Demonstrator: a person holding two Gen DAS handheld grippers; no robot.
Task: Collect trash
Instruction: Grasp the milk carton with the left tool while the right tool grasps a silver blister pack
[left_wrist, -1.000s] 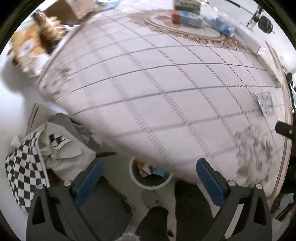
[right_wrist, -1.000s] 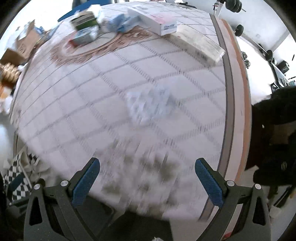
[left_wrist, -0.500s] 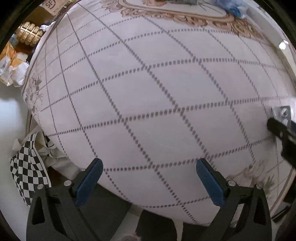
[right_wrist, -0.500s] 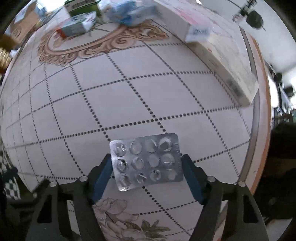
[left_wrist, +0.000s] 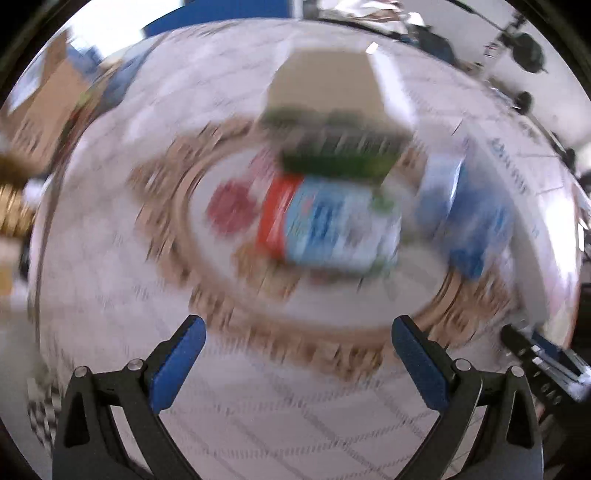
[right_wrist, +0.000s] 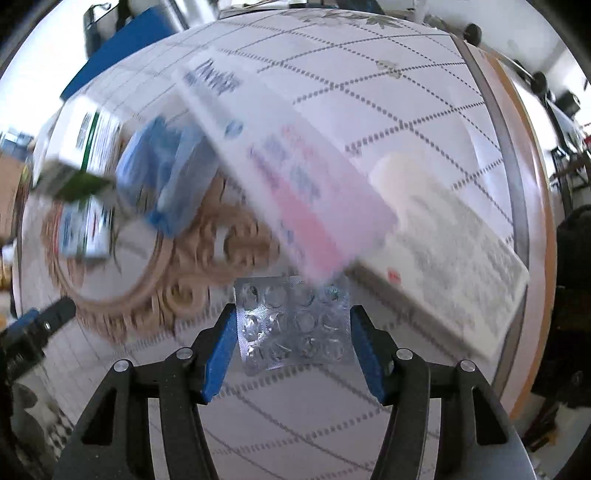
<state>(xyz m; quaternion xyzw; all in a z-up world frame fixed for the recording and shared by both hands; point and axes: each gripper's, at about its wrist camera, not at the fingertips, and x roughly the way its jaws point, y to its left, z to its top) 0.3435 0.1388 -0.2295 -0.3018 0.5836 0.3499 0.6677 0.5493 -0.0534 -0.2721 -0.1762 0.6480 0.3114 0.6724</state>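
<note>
— Pinching is seen at the right gripper: an emptied silver blister pack is clamped by its two side edges between the blue fingers, which have just been drawn in onto it. The pack is held flat at the lower middle of the right wrist view, above the tiled tabletop.

— And what is seen beyond the pack?

— A long white and pink box is laid from 11 o'clock down toward the pack, its near end lying right over the pack's top edge in the picture; whether contact is made cannot be told. A pale flat box is placed at 3 o'clock of the pack. A blue plastic bag and a green and white carton are found at 10 o'clock, all smeared by blur.

— How is the left gripper held?

— Its fingers are spread wide, and nothing is held between them. It is pointed down at the ornamental oval printed on the tabletop. A red, white and blue carton is seen at 12 o'clock of the fingers, a green-edged box behind it, and the blue bag at 2 o'clock. Everything there is heavily blurred, so labels cannot be read. Part of the other gripper is caught at 4 o'clock, at the frame's edge.
</note>
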